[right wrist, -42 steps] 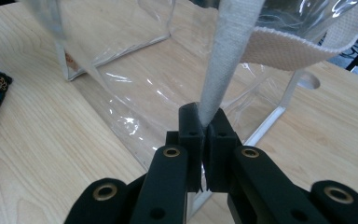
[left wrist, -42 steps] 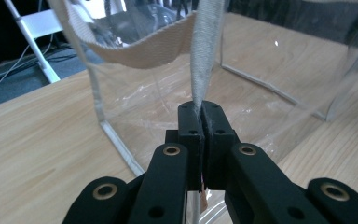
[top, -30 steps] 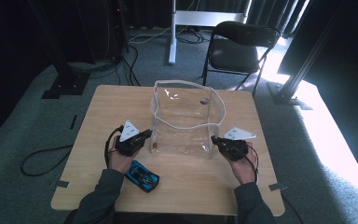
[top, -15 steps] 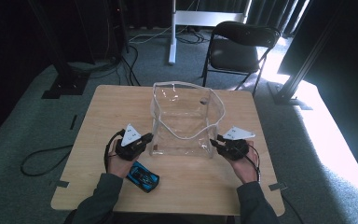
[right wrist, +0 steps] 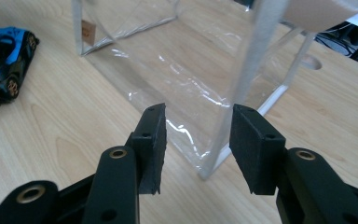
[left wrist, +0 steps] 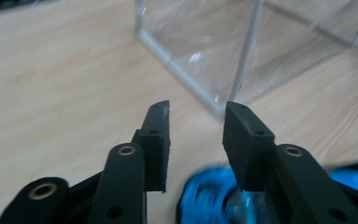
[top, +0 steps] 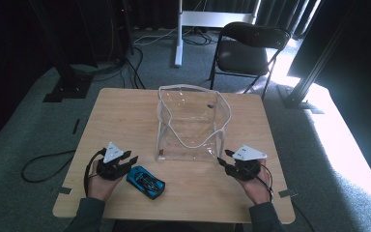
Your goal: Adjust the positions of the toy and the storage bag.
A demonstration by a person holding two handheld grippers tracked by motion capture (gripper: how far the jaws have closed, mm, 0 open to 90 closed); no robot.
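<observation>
A clear plastic bag (top: 191, 125) with white trim stands open at the middle of the wooden table (top: 121, 111). A blue toy car (top: 146, 181) lies in front of its left corner. My left gripper (top: 131, 162) hovers just left of the car. Its jaws have just been opening and are open, with nothing between them (left wrist: 196, 135). The car (left wrist: 214, 196) is blurred beneath them and the bag (left wrist: 261, 42) is ahead. My right gripper (top: 223, 158) sits by the bag's near right corner. It has also just been opening and is open and empty (right wrist: 196, 140), facing the bag (right wrist: 168, 60), with the car (right wrist: 4, 56) off to the left.
A black folding chair (top: 251, 48) and a white stand (top: 178, 34) are on the carpet behind the table. Cables (top: 43, 162) lie on the floor to the left. Bare tabletop lies left of the bag and along the near edge.
Both grippers have let go of the bag's lower sides and drawn back toward the near edge, their jaws now apart. The left one moved farther, ending beside the car.
</observation>
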